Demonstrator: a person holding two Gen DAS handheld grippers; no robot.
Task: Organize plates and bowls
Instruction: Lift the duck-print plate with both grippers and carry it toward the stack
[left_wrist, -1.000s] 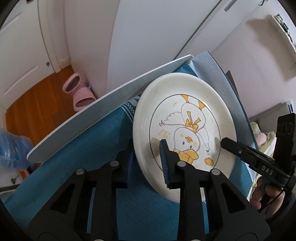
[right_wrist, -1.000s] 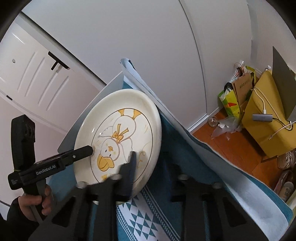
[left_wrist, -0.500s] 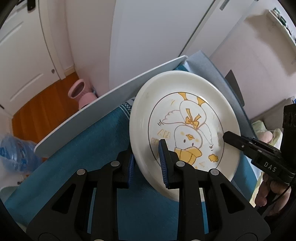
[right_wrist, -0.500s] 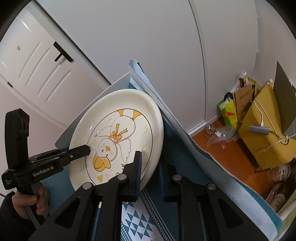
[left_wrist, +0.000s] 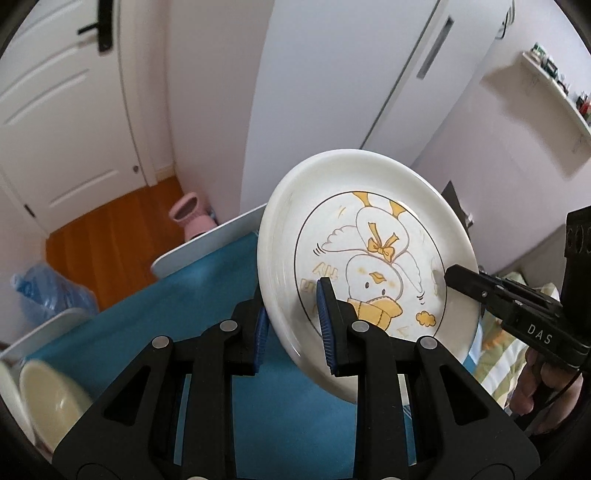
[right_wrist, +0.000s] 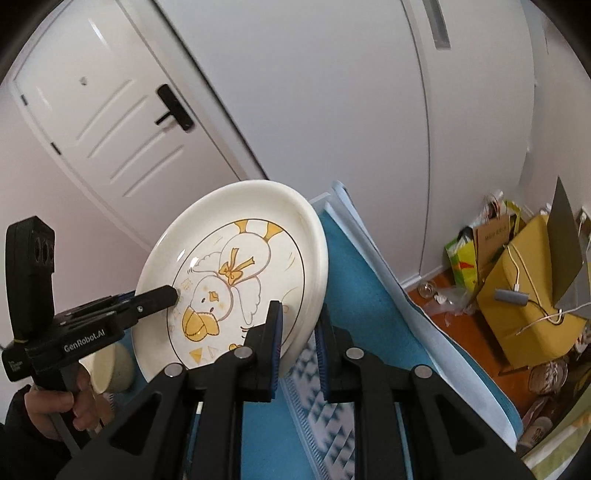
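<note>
A white plate with a yellow duck drawing (left_wrist: 369, 258) is held tilted in the air above the blue tablecloth (left_wrist: 177, 306). My left gripper (left_wrist: 291, 325) is shut on its near-left rim. My right gripper (right_wrist: 297, 343) is shut on the opposite rim of the same plate (right_wrist: 236, 280). Each gripper shows in the other's view, the right one (left_wrist: 454, 277) and the left one (right_wrist: 166, 295). A cream bowl (left_wrist: 48, 406) lies at the lower left on the table; it also shows under the plate in the right wrist view (right_wrist: 110, 365).
The white table edge (left_wrist: 207, 240) borders the cloth. A patterned runner (right_wrist: 325, 398) lies below the plate. Pink slippers (left_wrist: 192, 218) and a blue bag (left_wrist: 48, 295) are on the wood floor. Yellow box and bags (right_wrist: 524, 302) sit on the floor at right.
Both grippers have lifted the plate higher off the table and tilted it more upright. The bowl has come into view at the lower left.
</note>
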